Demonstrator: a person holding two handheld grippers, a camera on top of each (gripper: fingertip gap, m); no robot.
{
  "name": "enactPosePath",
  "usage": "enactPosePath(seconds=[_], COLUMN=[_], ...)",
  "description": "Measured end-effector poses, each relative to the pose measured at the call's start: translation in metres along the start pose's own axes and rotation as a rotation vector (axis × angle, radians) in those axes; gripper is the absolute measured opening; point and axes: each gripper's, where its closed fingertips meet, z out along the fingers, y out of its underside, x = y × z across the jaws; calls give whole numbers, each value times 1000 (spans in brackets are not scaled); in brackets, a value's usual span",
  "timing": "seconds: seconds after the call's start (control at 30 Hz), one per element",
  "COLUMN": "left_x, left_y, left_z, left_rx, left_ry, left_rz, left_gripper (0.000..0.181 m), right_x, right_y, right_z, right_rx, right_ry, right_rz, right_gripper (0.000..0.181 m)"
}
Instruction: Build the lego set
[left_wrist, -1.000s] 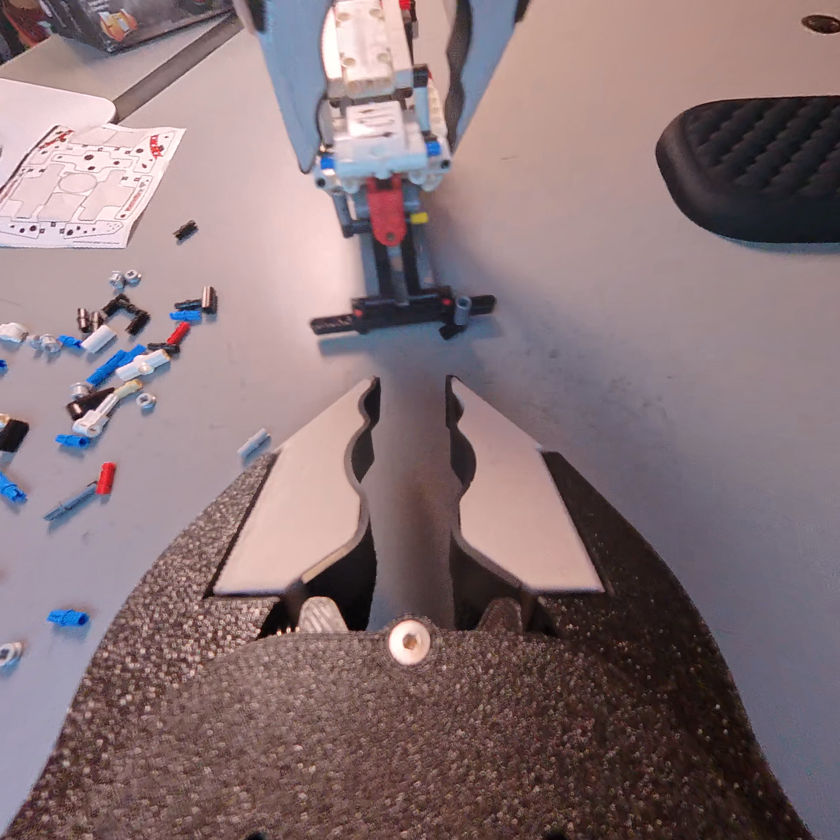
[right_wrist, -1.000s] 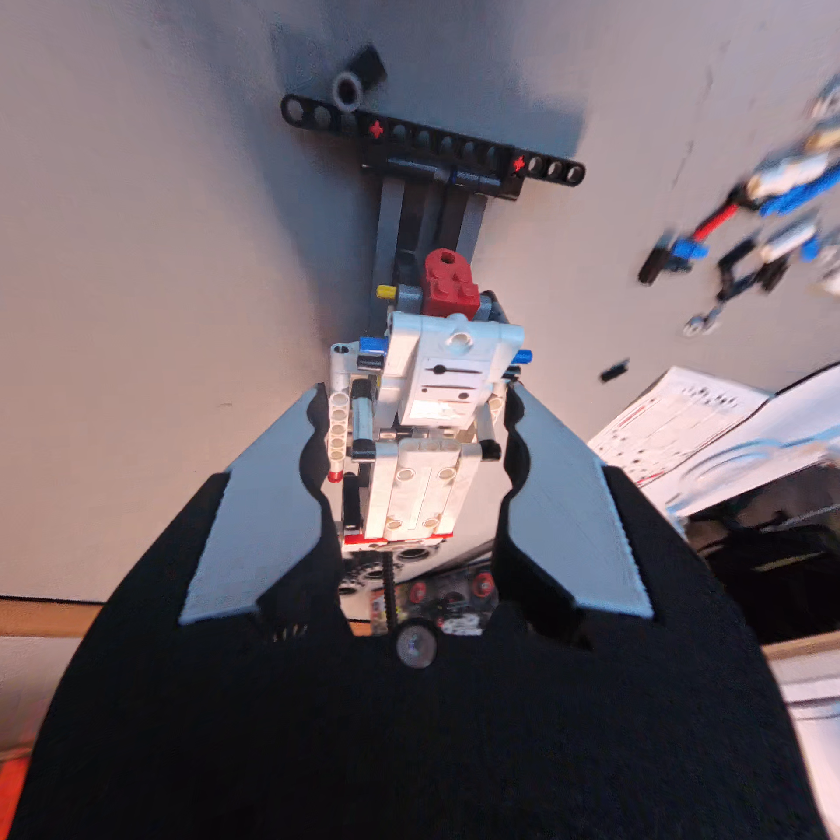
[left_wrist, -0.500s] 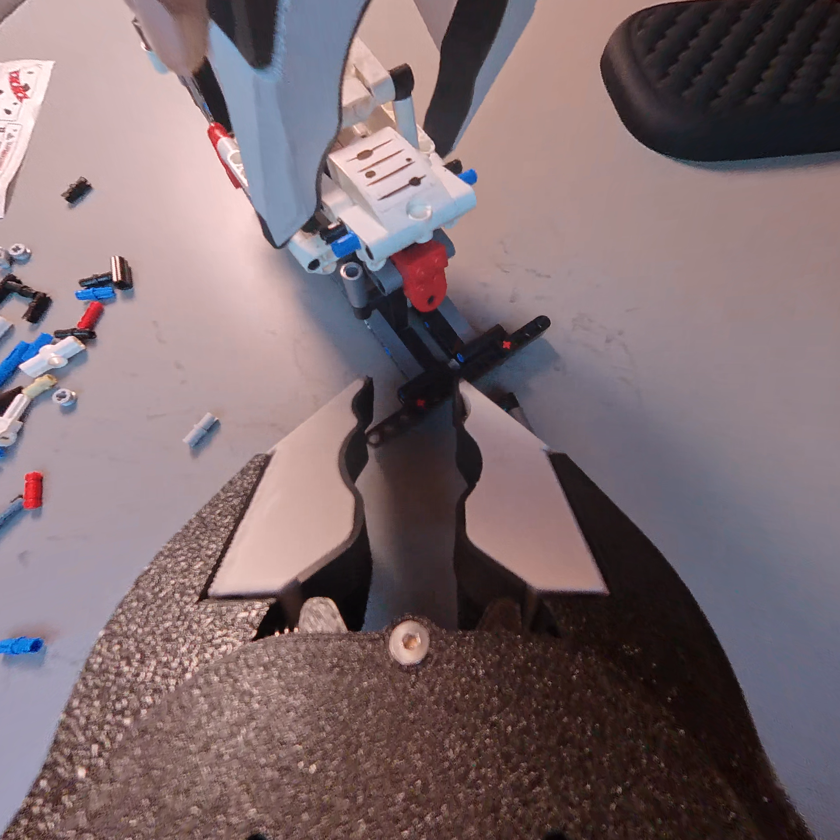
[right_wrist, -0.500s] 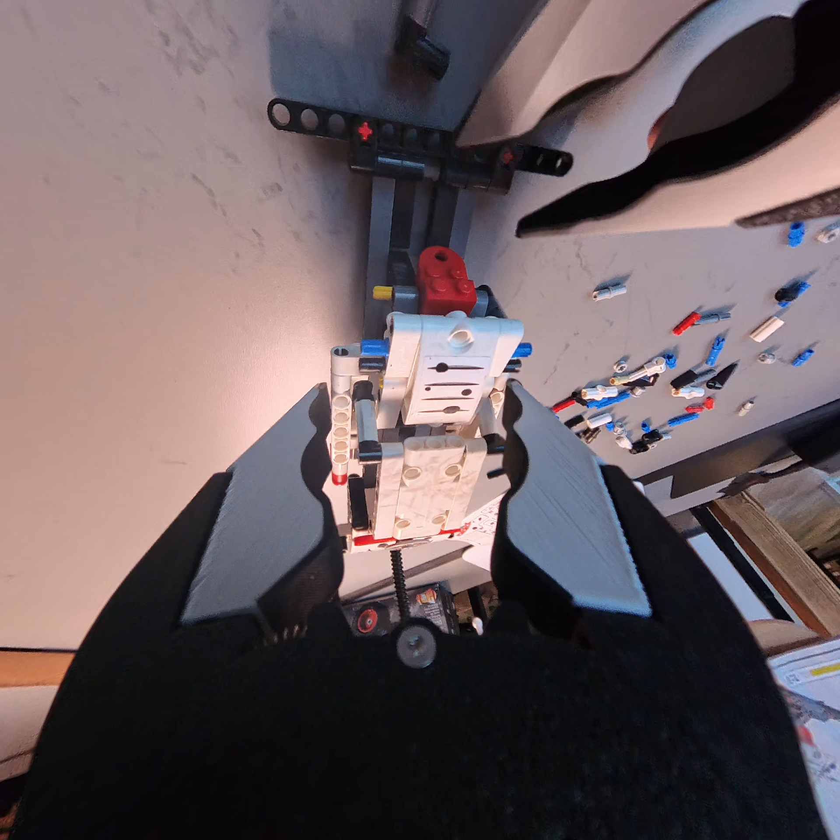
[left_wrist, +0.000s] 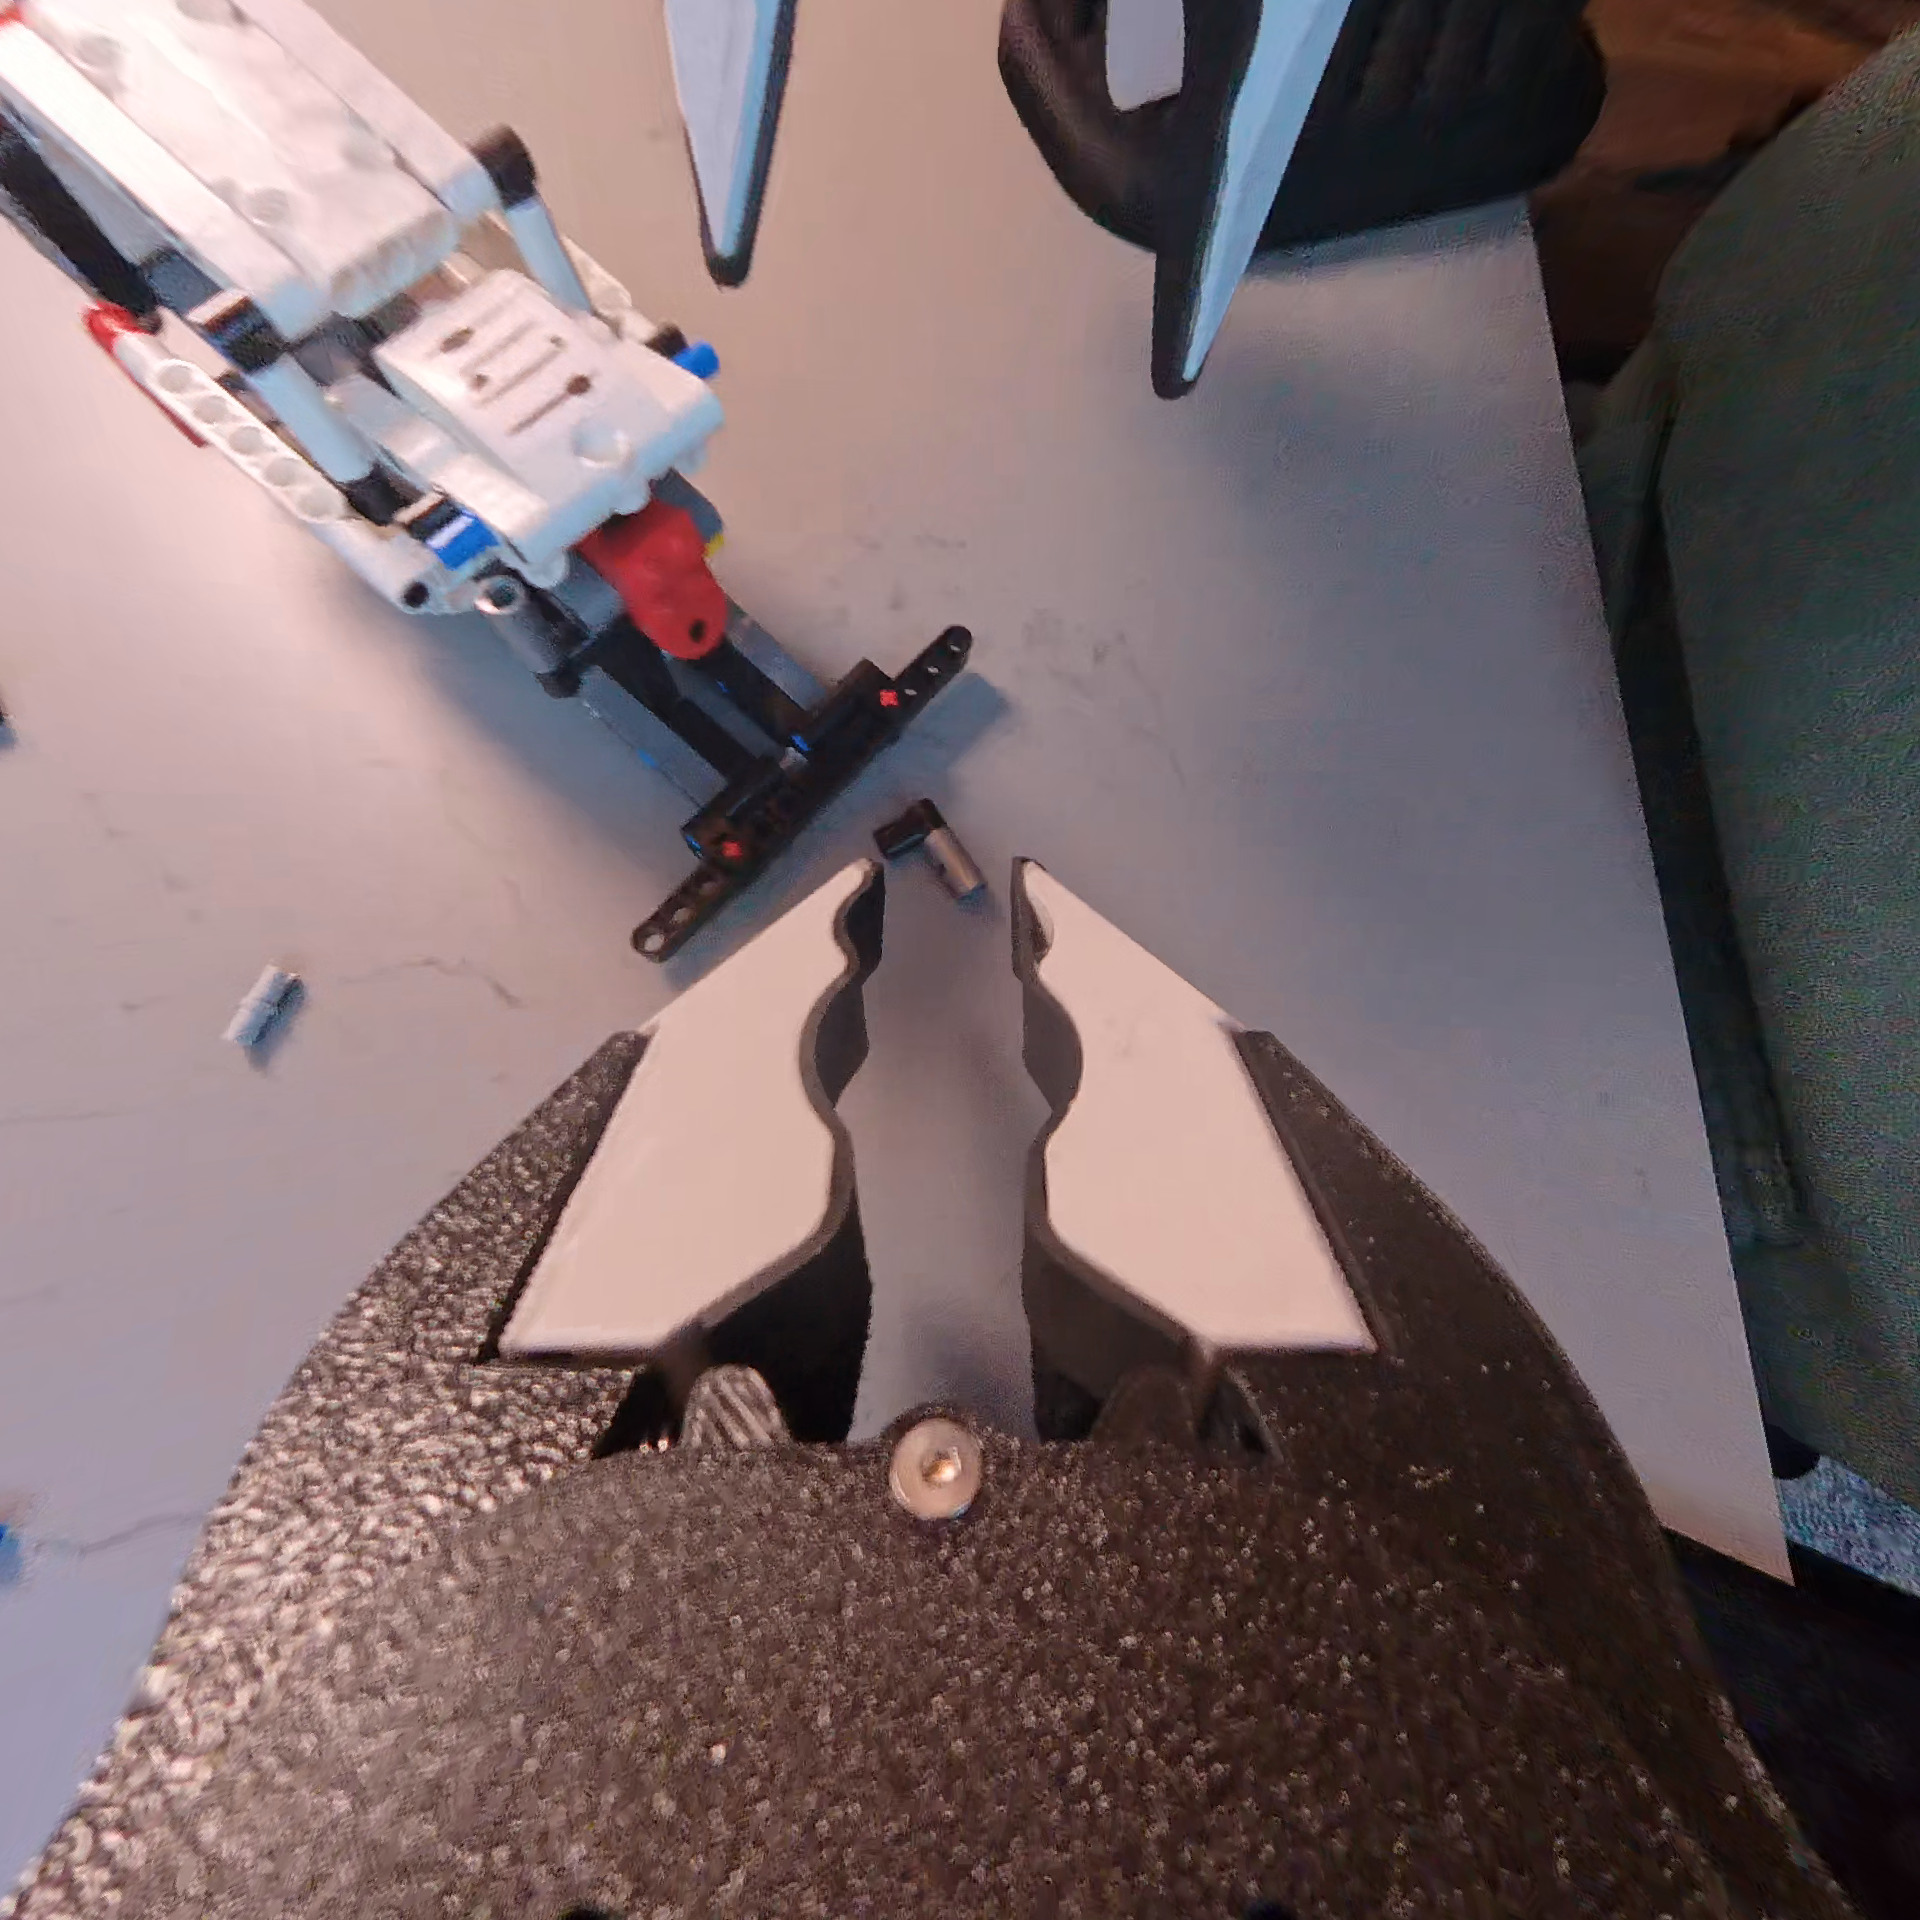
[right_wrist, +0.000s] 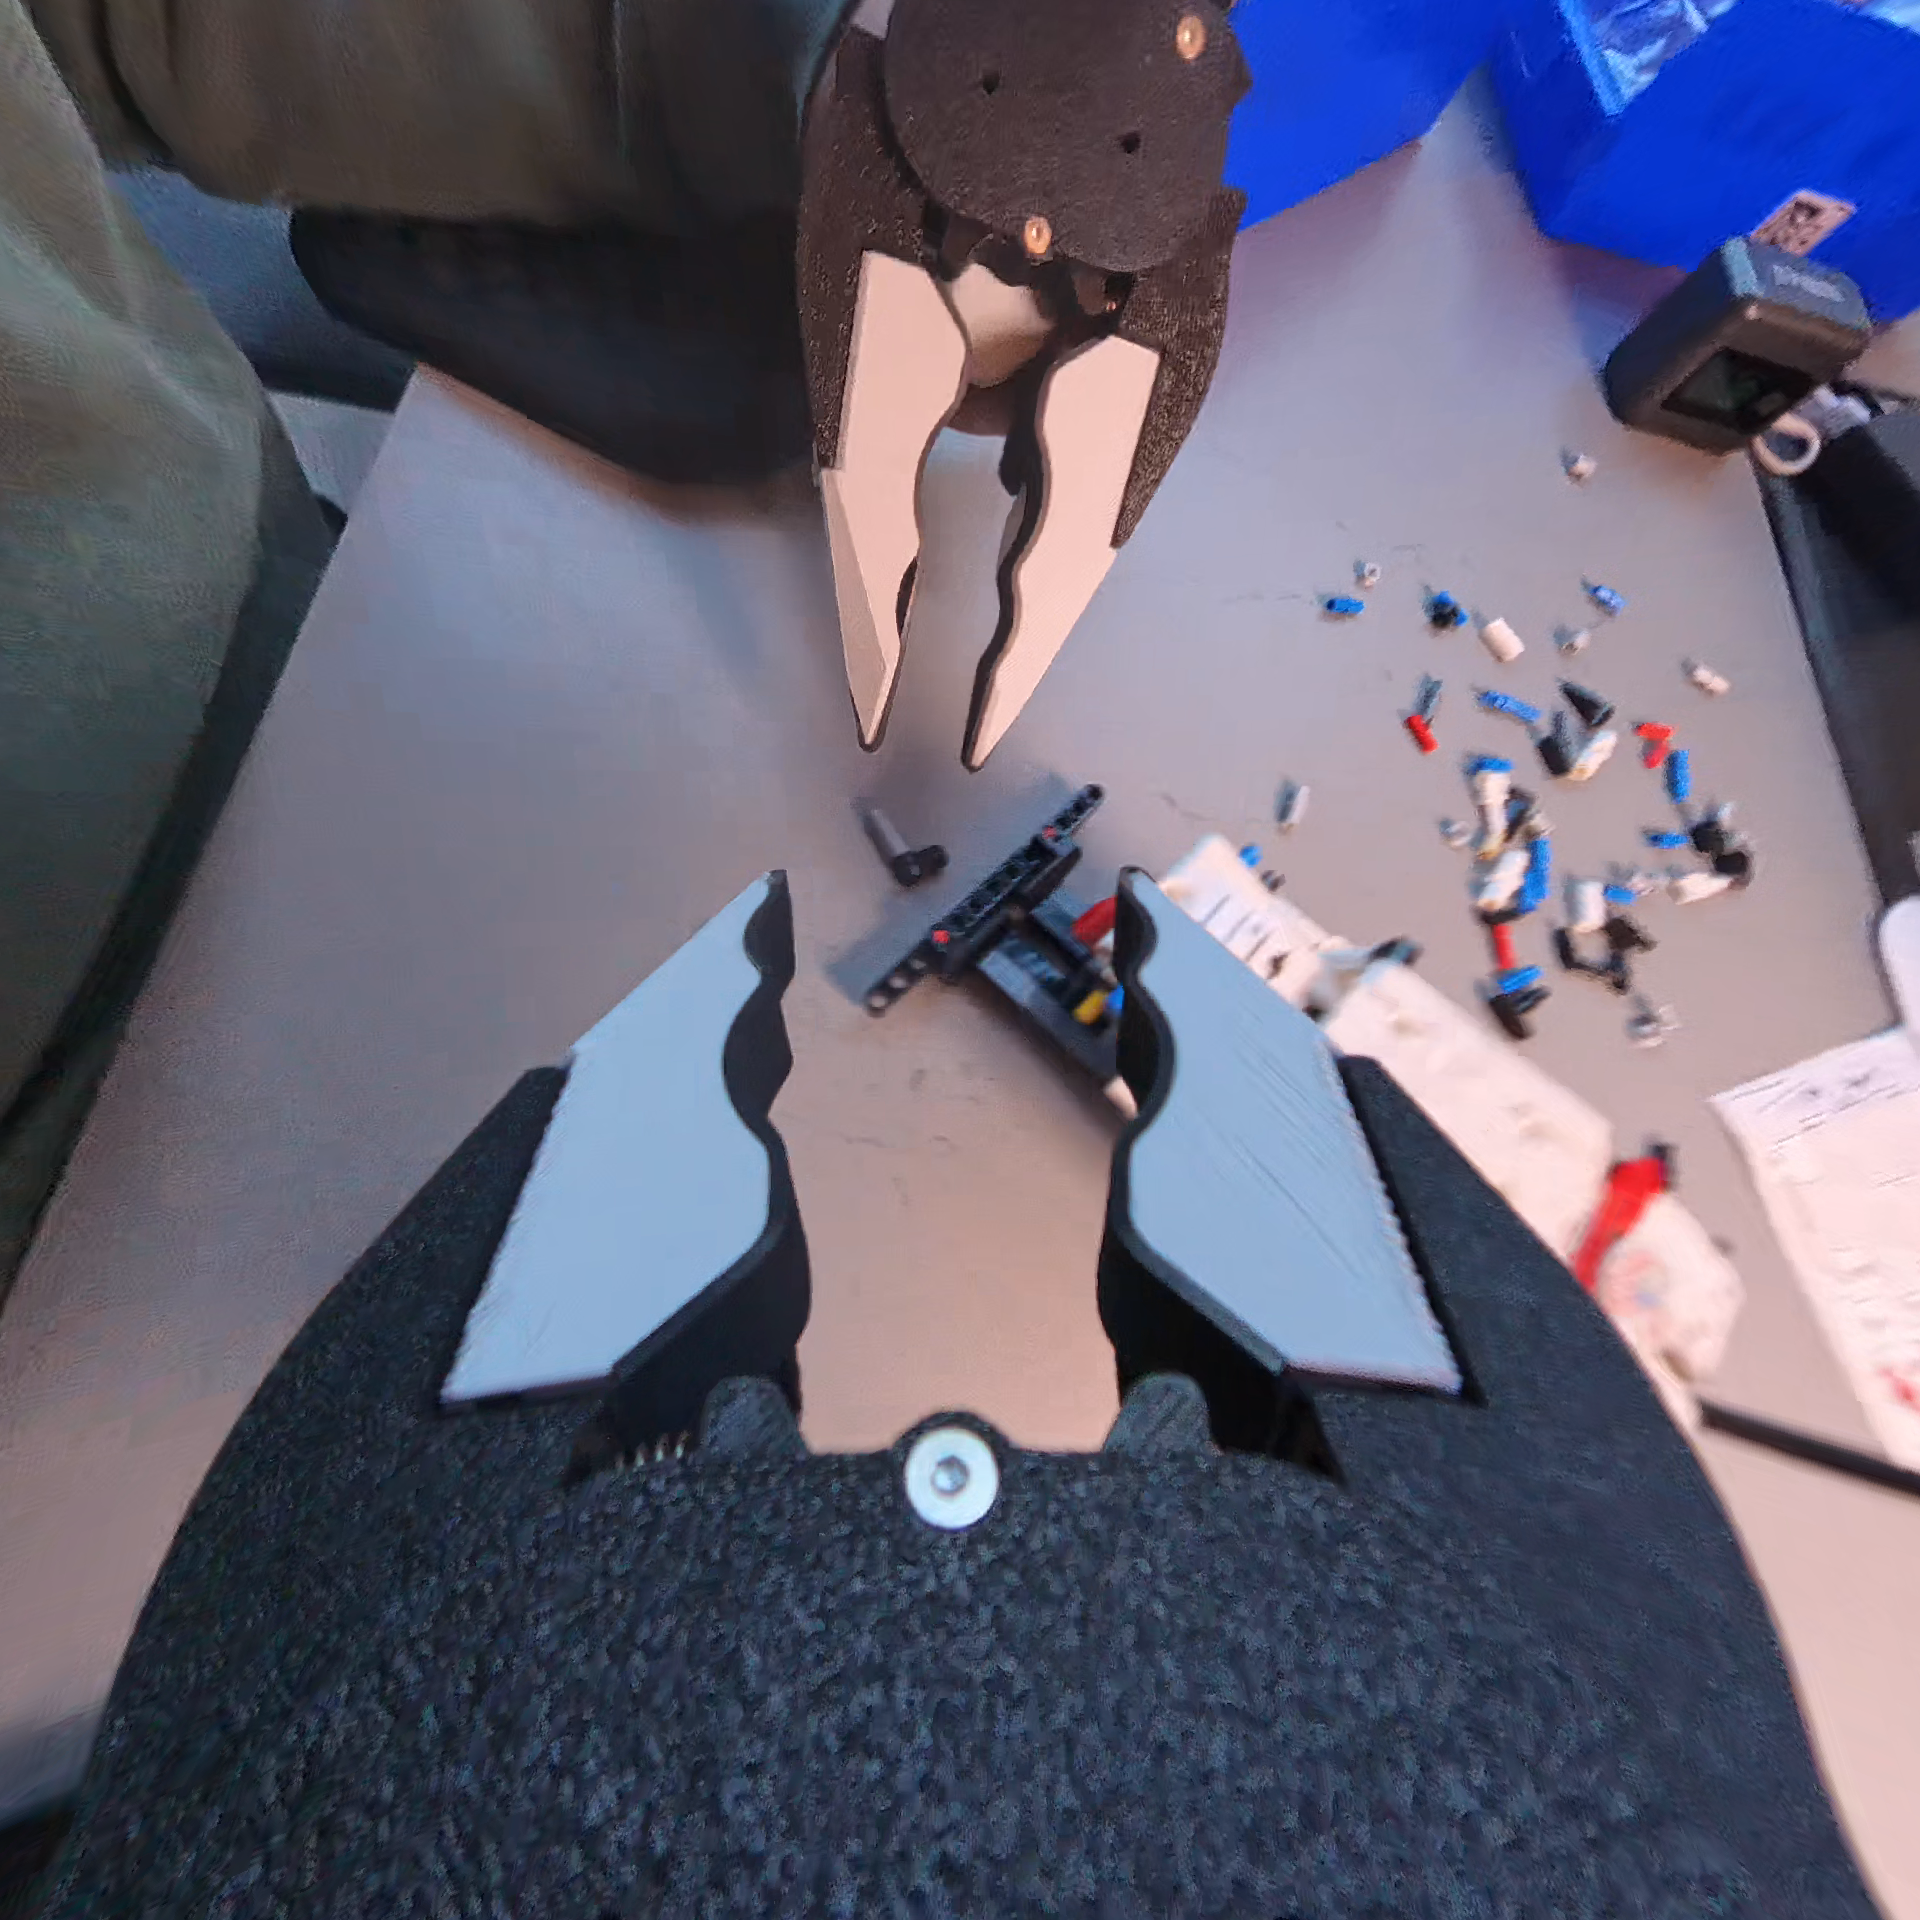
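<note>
Bare grey tabletop (left_wrist: 1195, 644) lies open right of the white, black and red brick model (left_wrist: 488, 436), up to the table's right edge. The model's black holed crossbeam (left_wrist: 810, 790) and a small black-and-grey connector piece (left_wrist: 930, 844) sit just beyond the tips of the left gripper (left_wrist: 945, 883), whose jaws stand apart. The right gripper (right_wrist: 951, 883), jaws wide, faces bare surface on its left; scattered blue, red, white and black loose pieces (right_wrist: 1558, 790) crowd its right.

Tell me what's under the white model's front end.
Under the model, grey and black beams run to a black crossbar lying on the table. The model's white panels hide where they attach.
</note>
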Motion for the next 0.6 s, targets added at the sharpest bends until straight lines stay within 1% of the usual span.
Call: enactPosePath(seconds=[0.1,0.17,0.23,0.3,0.37,0.47,0.53,0.6], left_x=[6,6,2,-2,-4,-8,-4,-7], left_y=[5,10,14,12,12,7,-11,-31], left_z=[12,19,24,26,27,26,20,10], left_rx=[-67,-116,-147,-142,-147,-122,-26,58], left_ry=[-1,-21,-59,-81,-99,-153,-166,-248], left_rz=[28,48,61,56,62,126,181,239], left_gripper=[24,20,14,9,8,7,7,7], right_x=[-21,-29,-31,-27,-25,-23,-22,-18], right_y=[22,28,29,31,30,34,32,26], right_z=[14,21,24,24,25,28,28,24], right_rx=[27,57,73,64,56,34,49,107], right_ry=[59,92,121,158,161,155,144,135], right_rz=[86,137,168,166,188,232,279,352], right_gripper=[58,52,47,44,42,39,38,38])
